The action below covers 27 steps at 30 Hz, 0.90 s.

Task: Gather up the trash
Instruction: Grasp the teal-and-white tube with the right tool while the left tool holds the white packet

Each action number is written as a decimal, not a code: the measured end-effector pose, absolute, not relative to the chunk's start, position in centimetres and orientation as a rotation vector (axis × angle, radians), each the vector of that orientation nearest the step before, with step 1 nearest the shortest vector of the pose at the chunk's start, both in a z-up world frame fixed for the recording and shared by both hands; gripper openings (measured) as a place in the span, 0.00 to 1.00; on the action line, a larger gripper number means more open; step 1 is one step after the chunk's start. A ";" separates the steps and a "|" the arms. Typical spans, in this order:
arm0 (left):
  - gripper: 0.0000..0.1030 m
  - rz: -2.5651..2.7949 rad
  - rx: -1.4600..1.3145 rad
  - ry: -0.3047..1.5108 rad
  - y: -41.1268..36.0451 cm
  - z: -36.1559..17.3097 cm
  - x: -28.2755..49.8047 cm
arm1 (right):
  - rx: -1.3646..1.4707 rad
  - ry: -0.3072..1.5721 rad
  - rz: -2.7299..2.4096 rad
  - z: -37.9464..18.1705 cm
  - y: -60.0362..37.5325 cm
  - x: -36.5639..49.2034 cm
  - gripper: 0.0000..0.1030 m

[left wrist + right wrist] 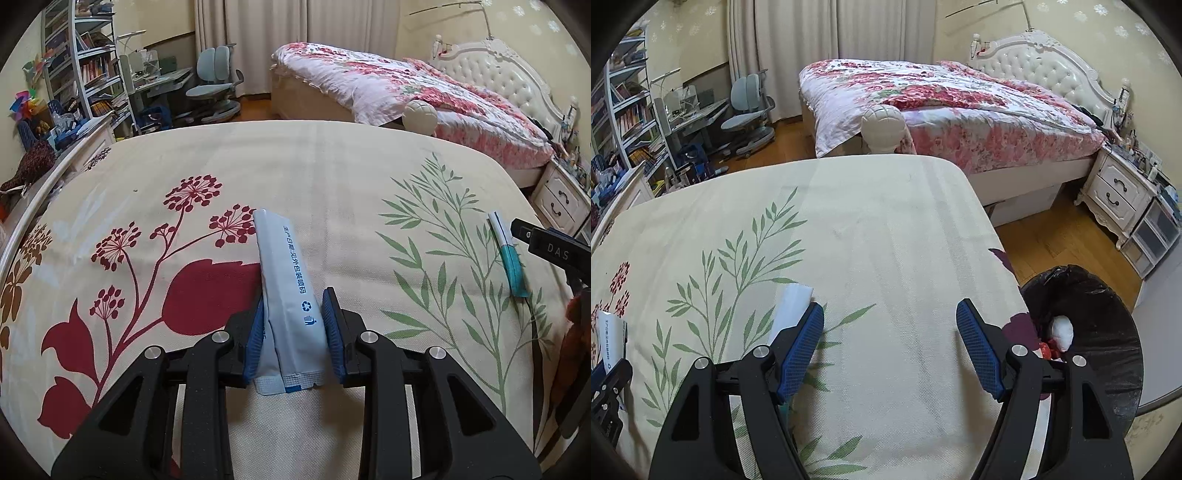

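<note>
Grey-blue sachet between the pads of the left gripper on a floral cloth.

The left gripper [293,325] straddled the grey-blue sachet [286,291], its blue pads beside both edges; whether they pressed it could not be told. The right gripper [890,343] stood wide apart, holding nothing, with the white-and-teal wrapper [792,306] just beside its left pad. Off the table's right edge, the black-lined bin [1108,332] held a white wad and red scraps.

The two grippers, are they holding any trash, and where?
The left gripper pinches the long grey-blue foil sachet near its lower, crimped end. The right gripper holds nothing; its jaws stand wide open.
</note>
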<state>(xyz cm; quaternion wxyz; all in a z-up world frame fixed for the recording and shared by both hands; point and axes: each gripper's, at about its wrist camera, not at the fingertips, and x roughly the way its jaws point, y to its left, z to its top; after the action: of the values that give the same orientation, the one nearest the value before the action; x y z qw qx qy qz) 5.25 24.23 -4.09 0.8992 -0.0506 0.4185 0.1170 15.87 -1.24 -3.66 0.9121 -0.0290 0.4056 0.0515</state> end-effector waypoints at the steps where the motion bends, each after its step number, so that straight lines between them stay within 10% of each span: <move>1: 0.29 0.242 -0.105 0.866 24.2 -4.1 5.2 | -0.054 0.827 0.107 -3.5 -1.2 15.6 0.70; 11: 0.29 0.243 -0.107 0.865 24.4 -4.1 5.3 | -0.077 0.861 0.246 -3.9 3.0 13.8 0.70; 27: 0.29 0.233 -0.120 0.862 24.6 -3.7 5.4 | -0.075 0.888 0.305 -4.1 2.0 11.7 0.21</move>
<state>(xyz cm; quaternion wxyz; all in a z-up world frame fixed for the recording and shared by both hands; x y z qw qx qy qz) 5.36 24.58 -3.74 0.9002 -0.0578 0.4166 0.1128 11.68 2.03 -4.12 0.8912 -0.0361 0.4277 0.1469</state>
